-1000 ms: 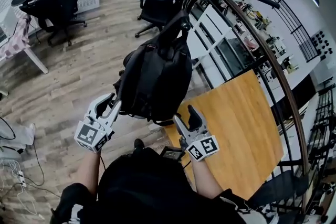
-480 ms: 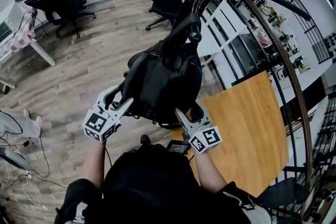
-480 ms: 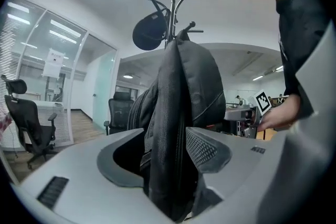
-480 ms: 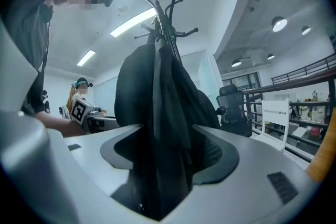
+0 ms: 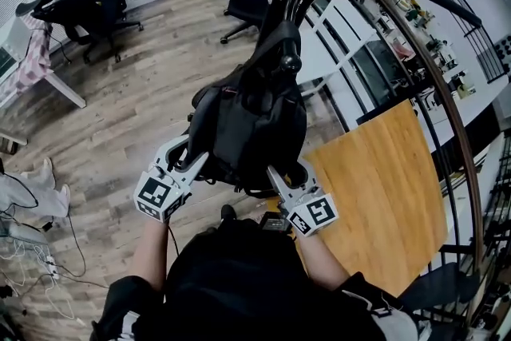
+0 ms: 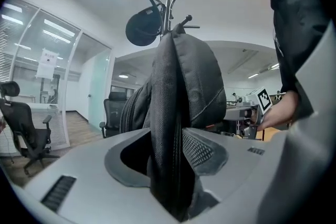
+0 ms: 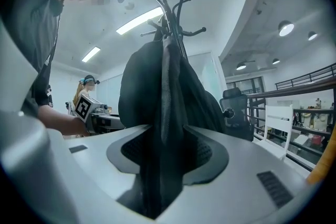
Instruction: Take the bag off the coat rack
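A black backpack (image 5: 251, 124) hangs by its top loop from a hook of the black coat rack (image 5: 289, 60). My left gripper (image 5: 189, 152) is at the bag's lower left edge. In the left gripper view the jaws are closing, and a fold of the bag (image 6: 178, 86) stands between the pads of the left gripper (image 6: 170, 165). My right gripper (image 5: 286, 172) is at the bag's lower right corner. Its jaws are closing too, and the right gripper (image 7: 163, 160) has the dark fabric of the bag (image 7: 157, 86) squeezed between its pads. The rack's hooks (image 7: 173, 8) rise above the bag.
A wooden table top (image 5: 375, 196) lies just to the right, under a curved dark railing (image 5: 447, 132). Office chairs (image 5: 88, 12) stand at the far left and one (image 5: 247, 8) behind the rack. Cables (image 5: 24, 251) lie on the wooden floor. A dark round item (image 6: 143, 29) hangs higher on the rack.
Both grippers have moved up and inward from below the bag to its lower edges. Their jaws now straddle the fabric.
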Available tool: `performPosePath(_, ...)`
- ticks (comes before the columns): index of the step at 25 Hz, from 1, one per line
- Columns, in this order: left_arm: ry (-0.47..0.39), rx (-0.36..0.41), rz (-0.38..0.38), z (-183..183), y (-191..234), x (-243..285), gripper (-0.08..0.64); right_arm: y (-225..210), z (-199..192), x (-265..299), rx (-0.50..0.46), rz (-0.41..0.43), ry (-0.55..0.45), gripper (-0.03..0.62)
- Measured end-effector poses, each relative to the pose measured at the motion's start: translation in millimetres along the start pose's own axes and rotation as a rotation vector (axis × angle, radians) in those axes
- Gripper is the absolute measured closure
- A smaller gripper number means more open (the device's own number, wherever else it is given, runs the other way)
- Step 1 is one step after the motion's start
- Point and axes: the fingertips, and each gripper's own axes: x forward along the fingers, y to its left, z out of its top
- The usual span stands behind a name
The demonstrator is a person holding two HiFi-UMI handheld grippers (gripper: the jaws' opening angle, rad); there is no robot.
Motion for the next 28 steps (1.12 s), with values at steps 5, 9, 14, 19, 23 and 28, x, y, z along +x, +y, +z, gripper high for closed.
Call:
performPosePath(5, -0.027, 0.014, -0.043, 1.4, -4.9, -1.6, 0.391, 3.5, 1.1, 1.8, 0.008, 0.012, -0.012, 0.422)
performPosePath(9, -0.078, 0.051, -0.014, 0.7, -5.5, -1.2, 0.394, 7.5, -1.4, 1.9, -0.015, 0.000, -0.033, 0.422)
performPosePath(14, -0.166, 0.028, 0.034, 2.6, -6.5, -0.9, 0.393, 6.9, -1.0, 2.4, 0.001, -0.030, -0.066, 0.427)
performPosePath(19, -0.147, 0.046, 0.077, 0.3, -5.0, 3.5, 0.391, 0.8, -2.5, 2.6, 0.048, -0.068, -0.094, 0.436)
performPosePath(23, -0.116, 0.072, 0.093, -2.5, -0.9, 5.9, 0.407, 0.4, -4.5, 4.1, 0.041, -0.094, -0.100, 0.448)
performPosePath(28, -0.145, 0.068, 0.122, 3.8, -5.8, -3.5, 0.431, 7.1, -0.6, 4.0, 0.072, -0.067, -0.124, 0.471)
